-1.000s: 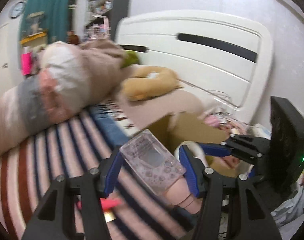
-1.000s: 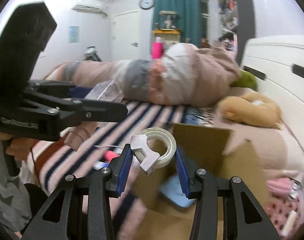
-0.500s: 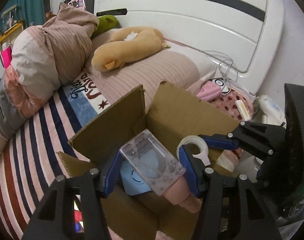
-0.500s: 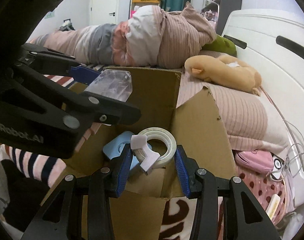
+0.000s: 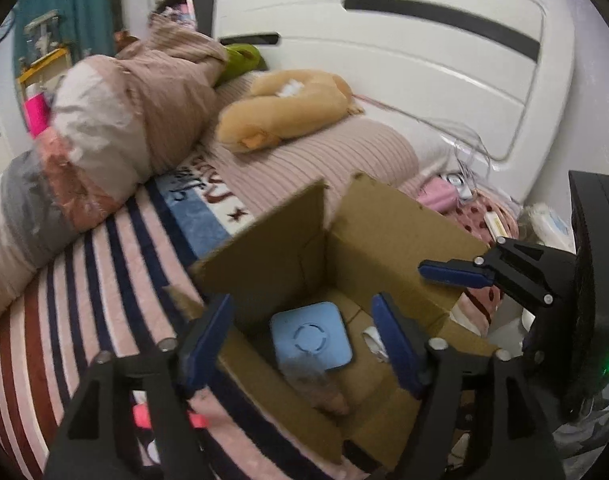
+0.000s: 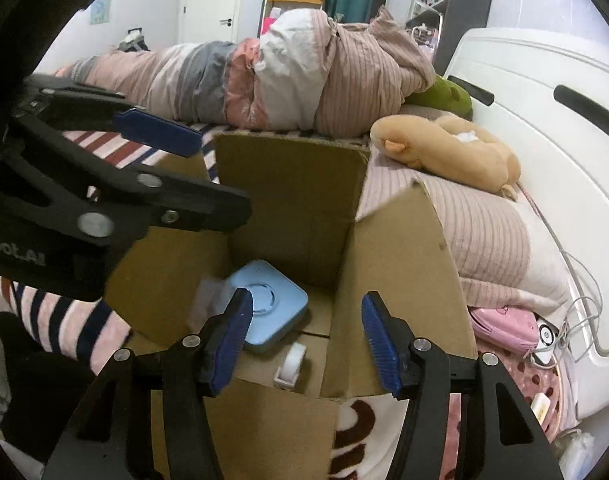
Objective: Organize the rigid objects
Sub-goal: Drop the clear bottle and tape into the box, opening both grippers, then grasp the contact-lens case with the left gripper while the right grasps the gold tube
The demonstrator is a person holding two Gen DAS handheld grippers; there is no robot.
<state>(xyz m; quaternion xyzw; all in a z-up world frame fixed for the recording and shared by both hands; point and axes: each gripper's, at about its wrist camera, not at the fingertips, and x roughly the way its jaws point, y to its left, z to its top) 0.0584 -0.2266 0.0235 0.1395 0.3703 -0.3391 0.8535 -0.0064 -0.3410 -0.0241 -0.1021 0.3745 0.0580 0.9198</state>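
Note:
An open cardboard box (image 5: 388, 220) (image 6: 288, 200) sits on the bed. Inside lie a light blue square device (image 5: 310, 338) (image 6: 270, 306), a white tape roll (image 6: 292, 364) (image 5: 374, 340) and a clear bottle with a pink cap (image 5: 316, 384) (image 6: 206, 304), blurred. My left gripper (image 5: 304, 340) is open and empty above the box. My right gripper (image 6: 304, 340) is open and empty above the box's near edge. Each gripper shows in the other's view: the right one (image 5: 456, 276) and the left one (image 6: 156, 132).
A striped blanket (image 5: 84, 300) covers the bed. A rolled duvet (image 6: 264, 80) and a tan plush toy (image 5: 288, 108) (image 6: 448, 152) lie behind the box. A white headboard (image 5: 404, 60) stands at the right, with a pink pouch (image 6: 504, 328) and cables below it.
Both grippers have opened. The clear bottle left my left gripper and the tape roll left my right gripper; both now lie in the box.

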